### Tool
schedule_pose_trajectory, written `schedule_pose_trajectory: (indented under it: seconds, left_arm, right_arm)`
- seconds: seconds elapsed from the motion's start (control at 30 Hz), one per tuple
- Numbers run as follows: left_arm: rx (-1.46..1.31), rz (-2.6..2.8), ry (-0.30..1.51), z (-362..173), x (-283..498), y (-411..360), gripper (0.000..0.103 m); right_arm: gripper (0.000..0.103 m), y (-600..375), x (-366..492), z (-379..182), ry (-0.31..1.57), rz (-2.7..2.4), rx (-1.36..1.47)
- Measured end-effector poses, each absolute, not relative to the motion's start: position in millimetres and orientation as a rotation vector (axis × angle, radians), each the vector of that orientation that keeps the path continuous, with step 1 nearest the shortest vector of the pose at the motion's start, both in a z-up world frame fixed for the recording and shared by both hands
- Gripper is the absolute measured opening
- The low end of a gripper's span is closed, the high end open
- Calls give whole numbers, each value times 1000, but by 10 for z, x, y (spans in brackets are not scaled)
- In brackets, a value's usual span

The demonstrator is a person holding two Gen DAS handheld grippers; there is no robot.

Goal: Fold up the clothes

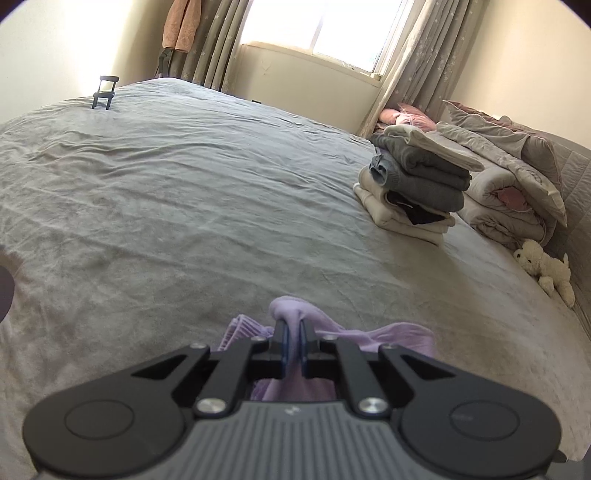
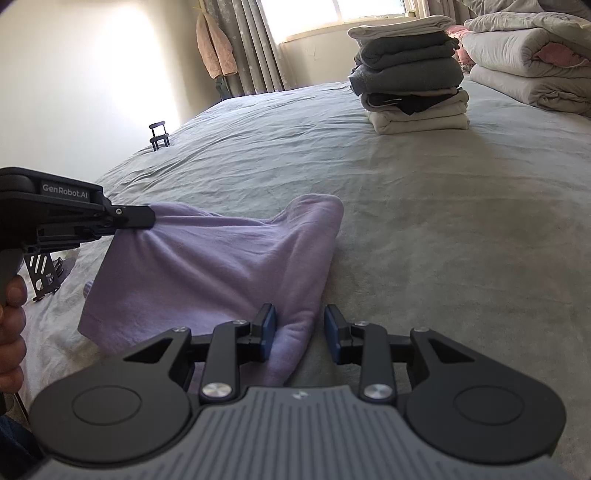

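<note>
Right tongs low over the bed, jaws parted, blue pads not pressing anything. The near fold of the lilac garment lies between them, against the left pad, well clear of the right one. Left tongs clamped on a bunched fold of that same garment; cloth puffs up past the pad tips. In the right wrist view the left tongs come in from the left and pinch the garment's far-left corner, pulling it taut off the bed. A hand grips that tool's handle at the left edge. The garment lies at the near part of the grey bed sheet, one corner peaked toward the middle. Further off, right side: stack of folded clothes, greys over cream and white. Beyond it rolled quilts, and a plush toy by them. Small black stand at the far left bed edge. Curtains and window at the back.
</note>
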State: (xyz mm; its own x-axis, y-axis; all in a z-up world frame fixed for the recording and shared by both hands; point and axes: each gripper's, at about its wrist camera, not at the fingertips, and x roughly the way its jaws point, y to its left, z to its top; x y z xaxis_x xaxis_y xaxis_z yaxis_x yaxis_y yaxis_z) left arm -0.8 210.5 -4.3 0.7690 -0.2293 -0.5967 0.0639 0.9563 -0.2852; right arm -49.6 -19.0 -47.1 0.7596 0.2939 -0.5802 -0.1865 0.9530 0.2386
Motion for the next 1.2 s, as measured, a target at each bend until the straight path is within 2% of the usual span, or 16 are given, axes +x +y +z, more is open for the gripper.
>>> schedule_pose_trajectory:
  seconds: [0.17, 0.33, 0.47, 0.6, 0.83, 1.2]
  left_arm:
    - [-297, -123, 768, -221, 186, 2172, 17]
    - [-340, -140, 717, -106, 68, 2223, 23]
    - [-311, -163, 669, -37, 4, 2165, 23]
    - [-301, -214, 665, -45, 4, 2071, 25]
    - [-189, -189, 761, -221, 66, 1855, 28]
    - [-213, -164, 775, -271, 37, 1934, 28]
  right_arm:
    - [37, -202, -477, -425, 667, 253, 167]
    - [37, -316, -489, -220, 572, 280, 202]
    - [37, -235, -322, -181, 565, 330, 161]
    - [35, -207, -53, -474, 680, 334, 216]
    - [36, -117, -135, -377, 655, 312, 153]
    - [37, 51, -455, -415, 638, 340, 55]
